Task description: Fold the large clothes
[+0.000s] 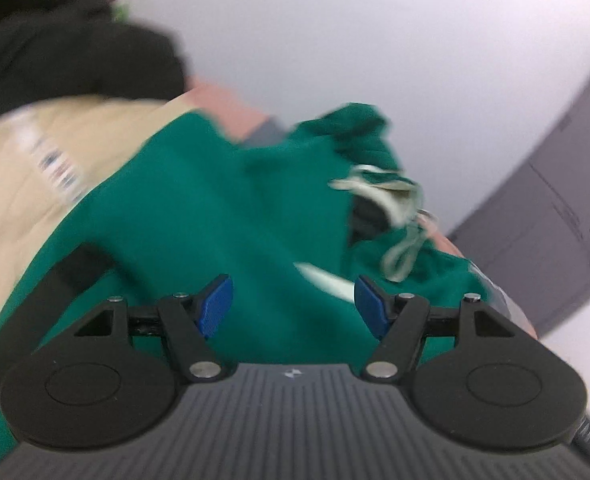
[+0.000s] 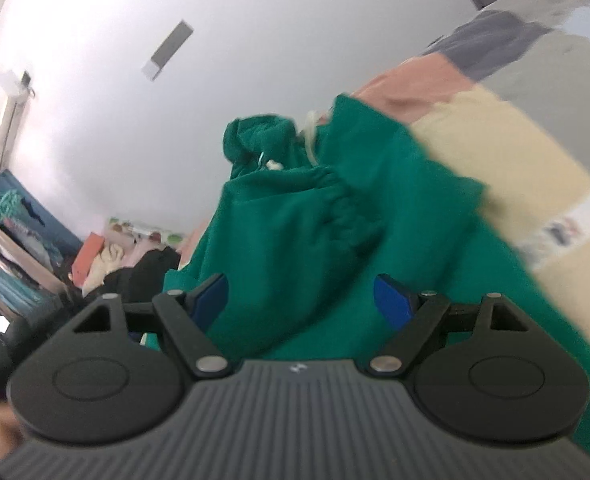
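White wall (image 2: 95,100), patchwork bedspread (image 2: 495,152), grey cabinet (image 1: 555,208), cluttered shelves (image 2: 11,240)

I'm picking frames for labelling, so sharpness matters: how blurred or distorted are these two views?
Left wrist view: heavy motion smear over the green garment and beige bedding, while the left gripper stays sharp. Right wrist view: milder blur, the garment's folds readable, right gripper crisp. Both show fisheye bending at the edges and soft, even light.

1. Left wrist view: looks forward along the left gripper (image 1: 293,304), tilted, close above the green hoodie (image 1: 199,216).
2. Right wrist view: looks along the right gripper (image 2: 301,300), equally close.
3. Both views share the hoodie and the patchwork bedding (image 1: 35,168).
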